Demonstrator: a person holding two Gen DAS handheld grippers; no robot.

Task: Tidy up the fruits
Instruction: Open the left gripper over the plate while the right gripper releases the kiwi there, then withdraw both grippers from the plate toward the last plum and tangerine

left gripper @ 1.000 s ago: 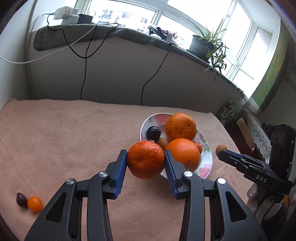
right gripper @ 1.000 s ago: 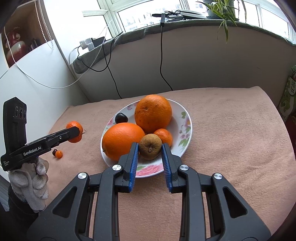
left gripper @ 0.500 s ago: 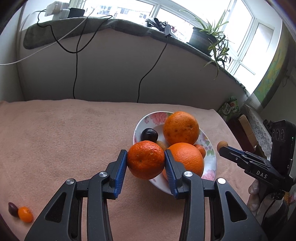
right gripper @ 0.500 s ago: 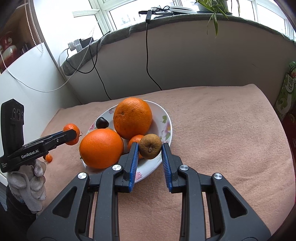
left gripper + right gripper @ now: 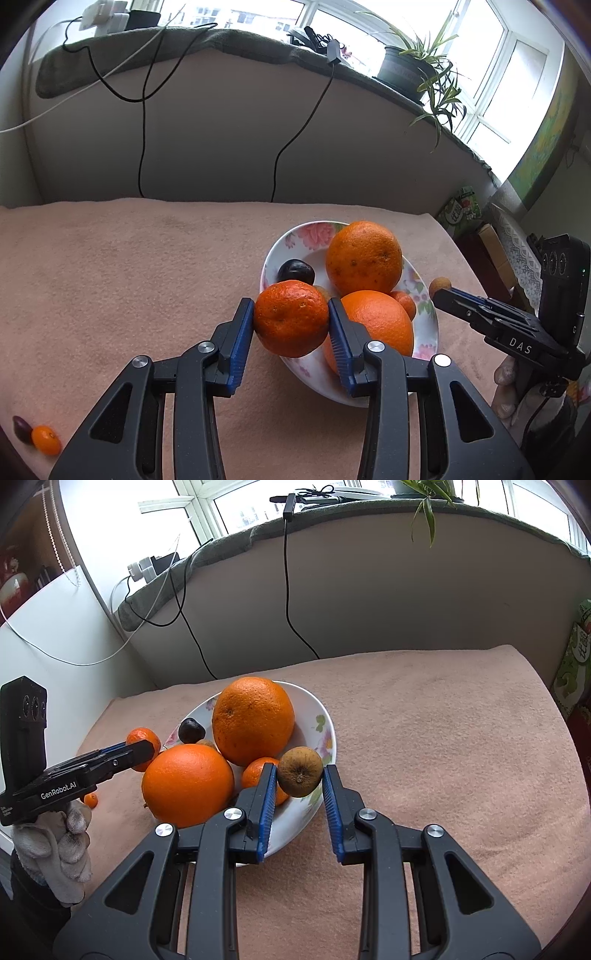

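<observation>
A flowered white plate (image 5: 424, 332) (image 5: 325, 720) on the pink blanket carries two big oranges (image 5: 364, 256) (image 5: 253, 720), a dark plum (image 5: 295, 270) (image 5: 191, 730) and a small orange fruit (image 5: 255, 773). My left gripper (image 5: 291, 319) is shut on a mandarin (image 5: 291, 317), held above the plate's near-left rim. My right gripper (image 5: 300, 771) is shut on a small brown fruit (image 5: 300, 771) over the plate's right edge. The left gripper (image 5: 142, 747) with its mandarin (image 5: 142, 736) shows in the right wrist view; the right gripper's tip holding the brown fruit (image 5: 439, 285) shows in the left wrist view.
A small orange fruit (image 5: 46, 439) and a dark plum (image 5: 21, 428) lie on the blanket at the near left. Cables hang down the wall behind. A potted plant (image 5: 406, 70) stands on the sill. A gloved hand (image 5: 55, 849) holds the left gripper.
Both grippers have drifted toward the plate, each keeping its fruit. The plate now appears larger and closer in both views.
</observation>
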